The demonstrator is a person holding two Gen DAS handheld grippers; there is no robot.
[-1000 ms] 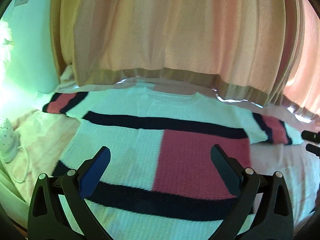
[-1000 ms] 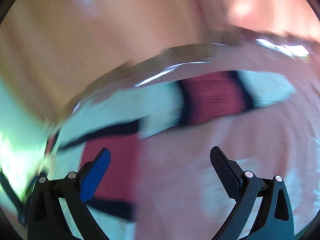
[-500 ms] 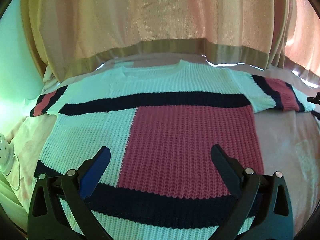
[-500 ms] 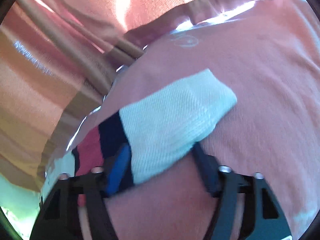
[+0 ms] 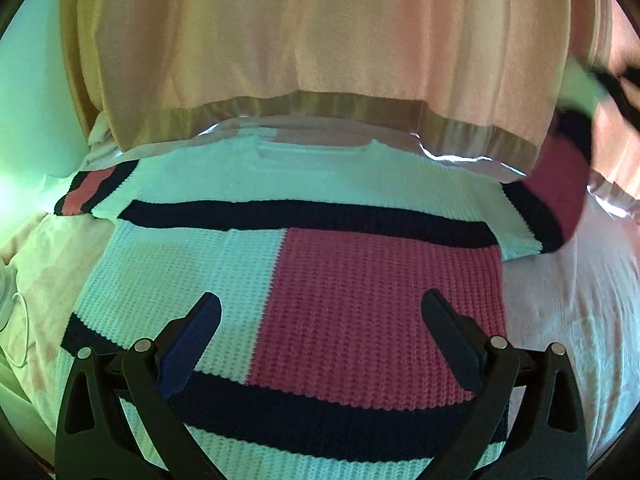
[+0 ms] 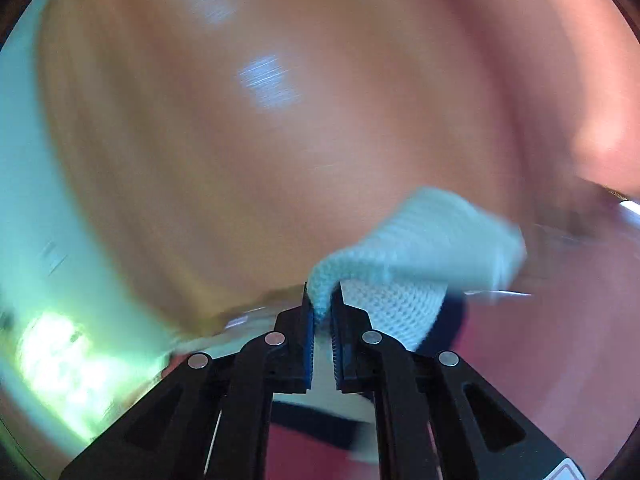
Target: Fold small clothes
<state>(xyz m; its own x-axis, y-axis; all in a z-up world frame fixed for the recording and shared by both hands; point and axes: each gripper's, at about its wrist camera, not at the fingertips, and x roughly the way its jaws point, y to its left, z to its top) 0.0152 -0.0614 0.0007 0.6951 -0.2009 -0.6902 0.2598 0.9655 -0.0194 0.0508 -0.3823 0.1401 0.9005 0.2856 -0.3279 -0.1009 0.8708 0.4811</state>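
A: Any trouble ahead?

B: Maybe a slip. Right gripper (image 6: 322,308) closing on the sleeve (image 6: 420,240), with just the edge of the white cuff pinched between the pads. Thick, floppy knit. One fast tug, then probably a drop back onto the bed (image 5: 580,300).

A: Anything else?

B: Could drag the whole sweater (image 5: 256,184) sideways and bunch it up. Nothing pressing the middle down. Might also land the fold crooked, since the right view is very blurry. Hard to aim like that.

A: And the left gripper (image 5: 320,300)?

B: Wide open, holding nothing. Hanging over the sweater's belly, above the pink and white squares, the dark stripe just below. Touching the knit or not? Cannot tell.

A: Where is the sweater, then?

B: Spread flat on the bed, neck toward the curtain (image 5: 320,40). Other sleeve lying flat at the far left. Pinched sleeve up off the bed at the far right, well apart from the left gripper, right at the tips of the right gripper.
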